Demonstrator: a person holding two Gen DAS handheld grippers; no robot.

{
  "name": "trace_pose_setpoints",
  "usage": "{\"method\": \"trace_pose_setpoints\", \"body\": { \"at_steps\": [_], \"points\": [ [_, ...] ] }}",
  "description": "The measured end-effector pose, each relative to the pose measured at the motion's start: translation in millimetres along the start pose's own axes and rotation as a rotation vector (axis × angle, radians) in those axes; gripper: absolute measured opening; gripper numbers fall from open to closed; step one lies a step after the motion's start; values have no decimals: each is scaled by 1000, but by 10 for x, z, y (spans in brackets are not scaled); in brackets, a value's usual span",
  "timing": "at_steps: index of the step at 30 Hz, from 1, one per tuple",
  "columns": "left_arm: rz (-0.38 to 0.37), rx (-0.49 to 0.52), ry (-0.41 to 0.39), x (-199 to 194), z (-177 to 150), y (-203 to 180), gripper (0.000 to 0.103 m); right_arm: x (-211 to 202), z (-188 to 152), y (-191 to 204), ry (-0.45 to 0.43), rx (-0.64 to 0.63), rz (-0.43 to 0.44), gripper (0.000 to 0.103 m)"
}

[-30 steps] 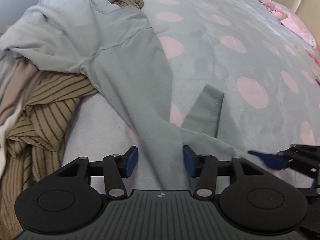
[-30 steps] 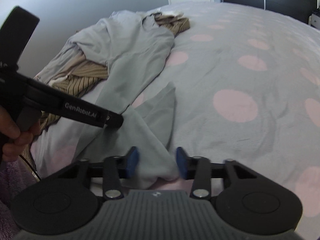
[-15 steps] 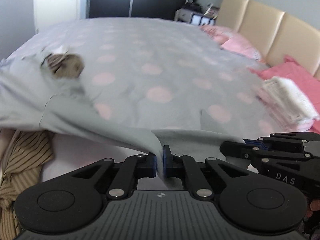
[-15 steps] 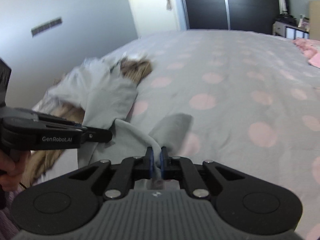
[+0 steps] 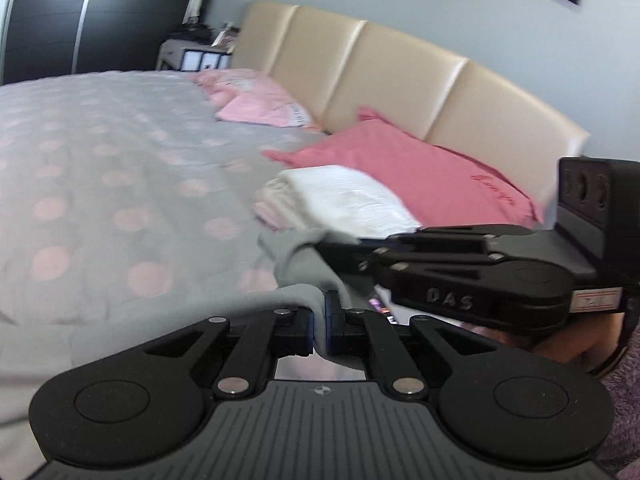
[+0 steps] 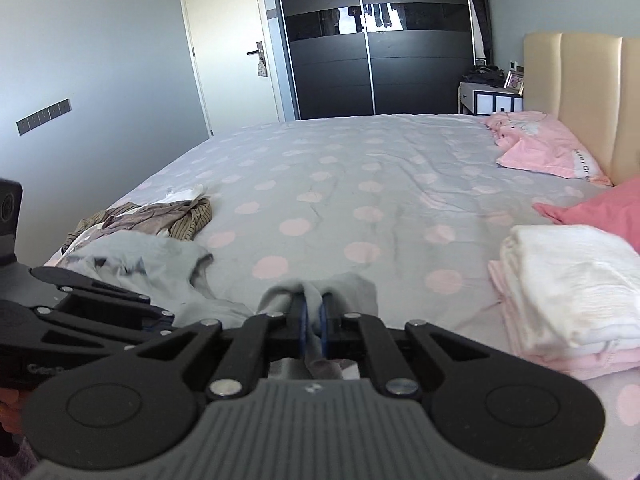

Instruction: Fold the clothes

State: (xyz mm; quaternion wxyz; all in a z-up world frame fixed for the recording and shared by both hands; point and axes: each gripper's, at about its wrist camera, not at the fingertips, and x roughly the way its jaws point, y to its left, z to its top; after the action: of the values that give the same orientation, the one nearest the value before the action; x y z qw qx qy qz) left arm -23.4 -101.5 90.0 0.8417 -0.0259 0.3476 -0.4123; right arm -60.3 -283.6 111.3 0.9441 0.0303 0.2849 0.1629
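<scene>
The left gripper (image 5: 319, 330) is pinching a fold of the grey garment (image 5: 304, 264). Its blue pads are pressed tight on the cloth. The right gripper (image 6: 313, 330) is pinching another bit of the same grey garment, and its pads are squeezed on the cloth too. The jaws of both grippers have just been closing, with the grey cloth between them.

The two grippers are near each other. In the left wrist view the right gripper shows at the right side, with the grey cloth bunched at its tip. In the right wrist view the left gripper (image 6: 156, 320) shows at the lower left.

The grey garment is held up at the near edge of the bed (image 6: 360, 184). The rest of it lies on the bed cover, off to the left. Just past it sits a brown striped garment (image 6: 168, 216), all crumpled.

On the right side of the bed is a neat pile of folded white and pink clothes (image 6: 568, 280). Behind the pile is a dark pink pillow (image 5: 420, 172). Farther away is a light pink pillow (image 6: 548, 152). Both pillows lie by the cream headboard (image 5: 360, 64).
</scene>
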Motion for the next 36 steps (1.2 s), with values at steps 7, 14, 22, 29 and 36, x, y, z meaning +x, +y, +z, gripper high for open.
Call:
{"method": "trace_pose_setpoints", "body": {
  "at_steps": [7,14,22,29,36],
  "points": [
    [97,-32,20,-281,-2,234,3,10,-132,46,29,35,93,7],
    [430,-130,-5,-1237,-96,1041,3,402,-214,580,122,-39,319,36],
    [840,-322,-18,-2389,-402,2026,3,989,-167,945,257,-205,317,37],
    [1062,-586,-1,-2922,-979,2996,3,1527,-28,1203,297,-358,313,40],
    [1038,-718,90,-2859,-1383,3453,8,2158,64,1524,310,-534,448,39]
  ]
}}
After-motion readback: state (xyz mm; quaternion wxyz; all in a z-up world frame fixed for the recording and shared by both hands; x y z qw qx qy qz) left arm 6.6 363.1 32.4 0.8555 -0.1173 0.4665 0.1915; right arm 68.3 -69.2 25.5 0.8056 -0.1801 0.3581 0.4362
